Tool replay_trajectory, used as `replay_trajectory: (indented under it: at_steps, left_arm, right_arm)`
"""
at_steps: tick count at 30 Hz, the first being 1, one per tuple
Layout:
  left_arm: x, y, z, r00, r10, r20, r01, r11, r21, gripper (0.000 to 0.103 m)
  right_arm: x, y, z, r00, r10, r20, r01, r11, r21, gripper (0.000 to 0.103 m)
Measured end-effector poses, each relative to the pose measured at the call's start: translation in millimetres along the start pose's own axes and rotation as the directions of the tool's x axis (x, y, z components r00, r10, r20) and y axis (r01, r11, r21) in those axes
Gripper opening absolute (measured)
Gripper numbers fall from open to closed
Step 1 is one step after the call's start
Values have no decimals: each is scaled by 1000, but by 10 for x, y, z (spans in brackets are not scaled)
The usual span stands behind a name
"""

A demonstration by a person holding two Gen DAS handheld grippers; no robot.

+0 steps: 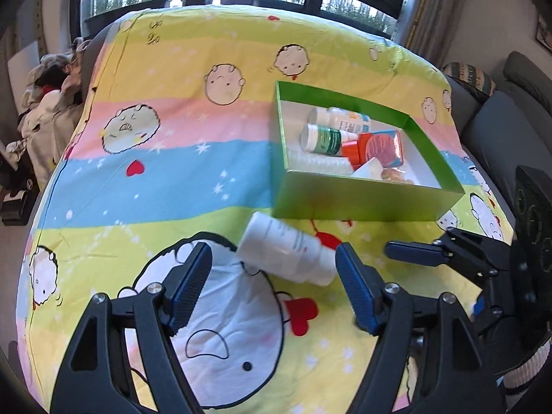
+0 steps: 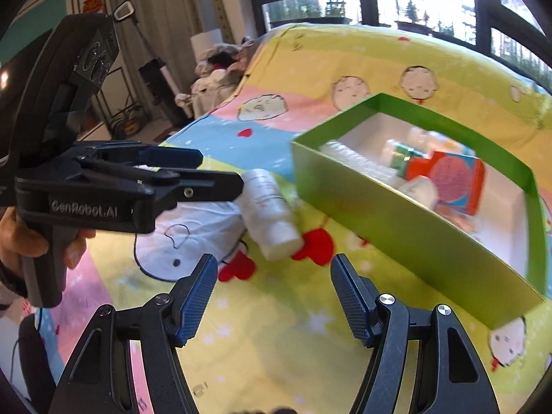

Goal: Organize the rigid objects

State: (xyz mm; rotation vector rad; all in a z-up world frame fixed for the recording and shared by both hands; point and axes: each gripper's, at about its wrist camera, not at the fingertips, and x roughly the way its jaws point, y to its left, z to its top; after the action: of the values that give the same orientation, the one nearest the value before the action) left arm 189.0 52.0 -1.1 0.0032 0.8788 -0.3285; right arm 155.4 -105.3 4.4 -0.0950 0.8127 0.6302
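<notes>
A white bottle (image 1: 288, 248) lies on its side on the cartoon-print bedsheet, just in front of a green box (image 1: 362, 200). My left gripper (image 1: 272, 276) is open, its jaws on either side of the bottle's near end, not closed on it. The bottle also shows in the right wrist view (image 2: 270, 214), beyond my open, empty right gripper (image 2: 274, 289). The green box (image 2: 396, 220) holds several bottles and an orange packet (image 1: 379, 146). The left gripper shows from the side in the right wrist view (image 2: 207, 169), and the right gripper shows at the right in the left wrist view (image 1: 414, 252).
The colourful sheet (image 1: 172, 179) covers a raised surface with edges dropping off left and right. A grey sofa (image 1: 500, 120) stands to the right. Clothes (image 1: 45, 103) are piled at the far left. Windows run along the back.
</notes>
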Motion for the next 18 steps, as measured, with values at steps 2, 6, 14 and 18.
replay_trajectory:
  at_steps: [2, 6, 14, 18]
  left_arm:
    - [15, 34, -7, 1000, 2, -2, -2, 1000, -6, 73]
    - [70, 79, -14, 1000, 4, -8, -4, 1000, -10, 73]
    - [185, 137, -19, 1000, -5, -21, 5, 1000, -25, 73]
    - [219, 139, -12, 1000, -8, -25, 8, 1000, -22, 73]
  right_arm:
    - [134, 48, 45, 1000, -7, -17, 7, 1000, -20, 70]
    - [335, 71, 156, 1000, 10, -23, -11, 999, -35, 70]
    - [599, 108, 252, 997, 55, -51, -58, 997, -60, 70]
    - [671, 137, 220, 996, 55, -69, -61, 995, -84, 50]
